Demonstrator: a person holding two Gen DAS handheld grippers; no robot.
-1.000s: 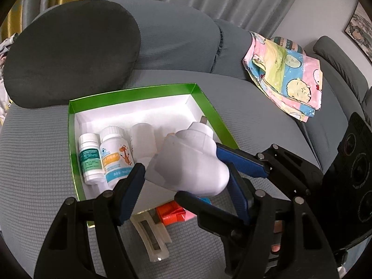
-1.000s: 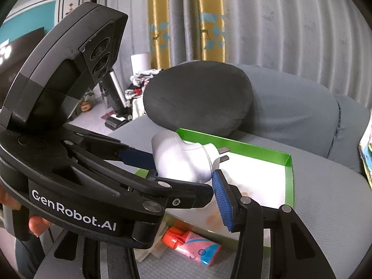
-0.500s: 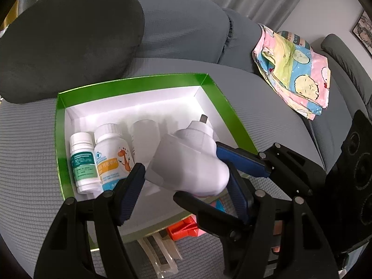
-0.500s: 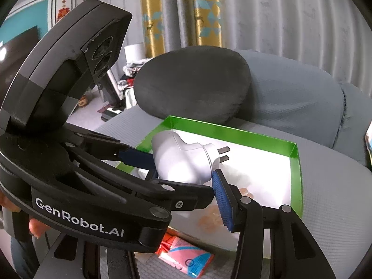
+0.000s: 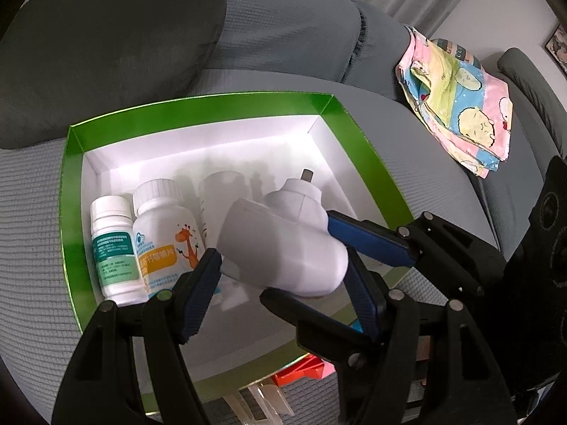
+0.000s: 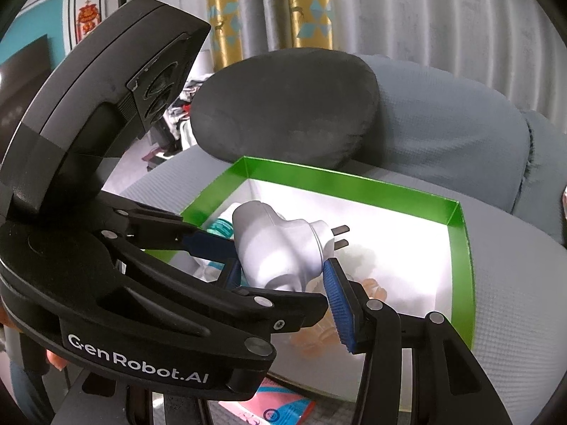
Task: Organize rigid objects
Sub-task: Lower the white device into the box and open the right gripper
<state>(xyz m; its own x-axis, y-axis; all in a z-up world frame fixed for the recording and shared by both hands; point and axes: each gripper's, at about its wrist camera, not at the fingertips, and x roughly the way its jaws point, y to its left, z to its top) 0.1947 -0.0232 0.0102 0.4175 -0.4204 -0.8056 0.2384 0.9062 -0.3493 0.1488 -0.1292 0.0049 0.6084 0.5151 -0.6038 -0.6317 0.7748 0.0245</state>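
Both the left gripper (image 5: 280,283) and right gripper (image 6: 283,276) clamp 1 white plastic wall plug adapter (image 5: 283,248) above a green-rimmed white cardboard box (image 5: 198,106) holding 3 white pill bottles (image 5: 163,233).

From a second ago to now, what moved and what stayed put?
Both tongs, left and right, carried the white plastic plug-in adapter forward from the near edge to over the white floor of the green-rimmed cardboard box. Both grips on it are unchanged. The three white pill bottles stayed put.
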